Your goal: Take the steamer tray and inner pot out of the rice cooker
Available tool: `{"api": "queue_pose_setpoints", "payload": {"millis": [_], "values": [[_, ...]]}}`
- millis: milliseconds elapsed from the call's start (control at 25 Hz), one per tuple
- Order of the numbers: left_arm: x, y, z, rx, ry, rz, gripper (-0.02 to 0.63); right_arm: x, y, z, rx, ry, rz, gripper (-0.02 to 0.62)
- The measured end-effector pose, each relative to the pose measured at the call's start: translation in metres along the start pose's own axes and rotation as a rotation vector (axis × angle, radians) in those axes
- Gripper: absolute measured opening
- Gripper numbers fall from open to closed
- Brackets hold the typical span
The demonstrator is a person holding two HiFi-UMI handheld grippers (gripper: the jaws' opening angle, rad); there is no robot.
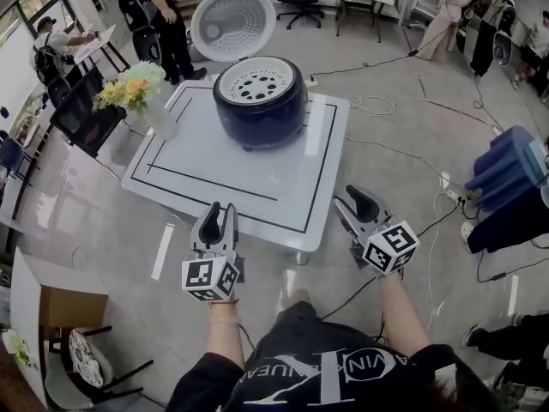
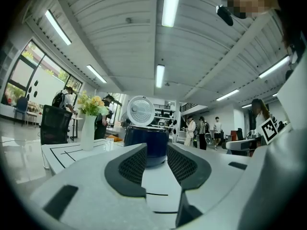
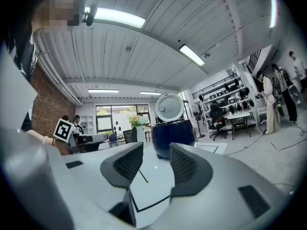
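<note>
While the rice cooker (image 1: 260, 99) stands on the far half of a white table (image 1: 214, 178) with its lid (image 1: 233, 22) swung up, a person holds both grippers level at the table's near edge, well apart from the cooker. The perforated steamer tray (image 1: 255, 82) sits in the cooker's mouth; the inner pot under it cannot be made out. The left gripper (image 1: 219, 215) has its jaws a narrow gap apart, with nothing between them. The right gripper (image 1: 353, 206) has its jaws set wider, also empty. In each gripper view the dark blue cooker shows through the gap. A vase of flowers (image 1: 137, 88) stands at the table's far left corner. Other people (image 1: 163, 15) move about the room behind.
</note>
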State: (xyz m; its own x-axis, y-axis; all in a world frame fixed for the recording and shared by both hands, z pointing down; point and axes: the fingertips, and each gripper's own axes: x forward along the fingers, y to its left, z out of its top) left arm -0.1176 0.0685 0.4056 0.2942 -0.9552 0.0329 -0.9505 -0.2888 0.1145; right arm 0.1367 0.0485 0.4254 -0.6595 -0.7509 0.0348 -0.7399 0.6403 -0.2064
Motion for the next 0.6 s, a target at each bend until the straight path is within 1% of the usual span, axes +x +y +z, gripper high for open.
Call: {"api": "queue_pose_setpoints", "payload": {"millis": [240, 400, 600], "values": [[0.021, 0.032, -0.002, -0.033, -0.006, 0.027, 0.107, 0.029, -0.012, -0.002, -0.006, 0.015, -0.005, 0.156], [0.027, 0.034, -0.01, -0.057, 0.01, 0.031, 0.107, 0.032, -0.017, -0.004, 0.001, 0.032, -0.011, 0.158], [0.04, 0.036, -0.012, -0.066, 0.014, 0.04, 0.107, 0.041, -0.025, -0.001, -0.002, 0.038, -0.005, 0.158]]}}
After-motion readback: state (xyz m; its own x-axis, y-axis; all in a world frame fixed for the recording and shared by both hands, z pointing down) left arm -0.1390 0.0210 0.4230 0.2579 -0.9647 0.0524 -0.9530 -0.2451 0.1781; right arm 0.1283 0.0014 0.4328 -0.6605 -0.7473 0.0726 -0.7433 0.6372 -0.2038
